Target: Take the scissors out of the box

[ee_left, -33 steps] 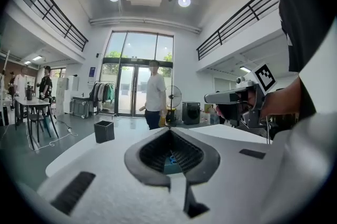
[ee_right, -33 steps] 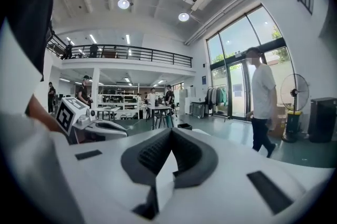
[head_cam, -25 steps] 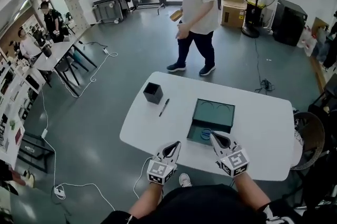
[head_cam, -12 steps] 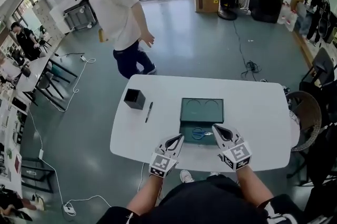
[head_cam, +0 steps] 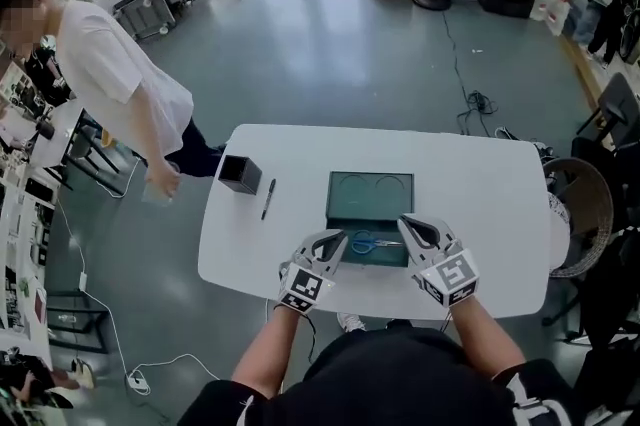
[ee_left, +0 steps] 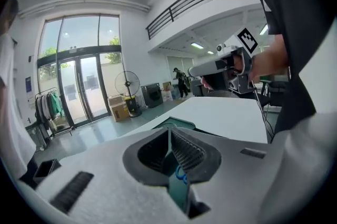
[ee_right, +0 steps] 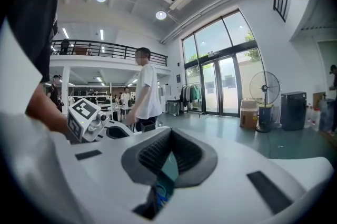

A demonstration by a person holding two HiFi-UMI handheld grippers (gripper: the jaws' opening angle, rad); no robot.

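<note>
Reaching in with the left tongs (head_cam: 338, 238) and right tongs (head_cam: 405, 226) both pinched closed and empty beside the box (head_cam: 370, 199) would likely shove the scissors (head_cam: 372, 242) lying flat inside it, not grip them.

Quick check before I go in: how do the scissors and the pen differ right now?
The scissors lie inside the open green box; the pen lies on the bare white table, left of that box. The scissors have blue handles; the pen is dark. The scissors lie crosswise; the pen points away from the person. Both lie flat.
</note>
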